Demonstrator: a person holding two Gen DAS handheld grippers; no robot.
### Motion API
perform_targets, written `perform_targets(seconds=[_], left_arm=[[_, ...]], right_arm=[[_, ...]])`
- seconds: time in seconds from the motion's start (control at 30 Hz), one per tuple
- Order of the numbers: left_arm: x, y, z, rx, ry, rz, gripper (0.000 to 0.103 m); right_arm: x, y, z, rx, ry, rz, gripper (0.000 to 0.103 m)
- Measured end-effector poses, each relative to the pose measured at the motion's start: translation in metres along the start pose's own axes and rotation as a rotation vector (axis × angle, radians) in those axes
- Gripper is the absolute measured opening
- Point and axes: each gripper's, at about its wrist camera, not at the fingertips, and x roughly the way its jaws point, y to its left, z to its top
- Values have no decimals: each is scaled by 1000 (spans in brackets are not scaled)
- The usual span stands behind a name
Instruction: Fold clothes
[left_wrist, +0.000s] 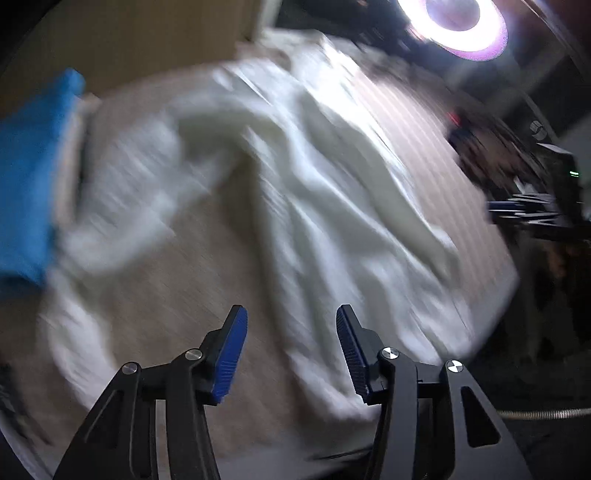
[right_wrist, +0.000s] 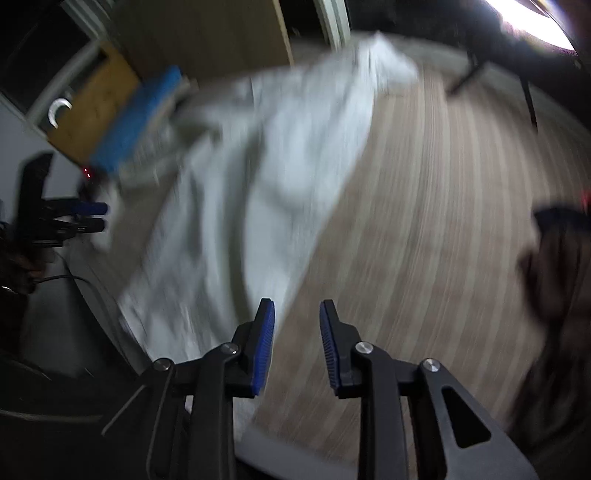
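We look down over the right gripper (right_wrist: 297, 314), its blue pads parted with nothing between them. Below lies the wood-grain table (right_wrist: 424, 229), our landmark. A white garment (right_wrist: 266, 177) sprawls crumpled across the table's left half, reaching its far edge. At the table's far left corner sits what looks like a folded blue cloth (right_wrist: 140, 122), though blur smears it. The left gripper (right_wrist: 88, 218) hangs off the table's left edge.

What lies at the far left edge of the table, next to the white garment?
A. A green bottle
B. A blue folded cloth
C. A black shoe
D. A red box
B: a blue cloth sits beside the white garment at the table's edge, seen in both views.
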Motion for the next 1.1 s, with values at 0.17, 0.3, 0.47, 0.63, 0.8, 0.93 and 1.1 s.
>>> perform_targets(seconds=[0.17,0.3,0.47,0.63,0.8,0.93,1.1], left_arm=[[42,-36,-34,69,76,3,48],[62,-43,-35,77,81,63,48],[74,-61,-32,131,81,81,46],[84,-67,-30,141,104,101,29],[79,-68,-23,134,76,46,2],[64,-63,-19,104,47,6,2],[43,-46,-19,37,21,-58,2]], right_arm=[[37,19,-53,19,93,27,25],[42,31,-64,7,90,19,25],[41,35,-69,10,77,7,26],[38,37,-72,-1,52,-25,26],[39,37,-77,0,33,-36,26],[46,34,-79,29,41,19,36],[54,41,-80,4,54,25,36]])
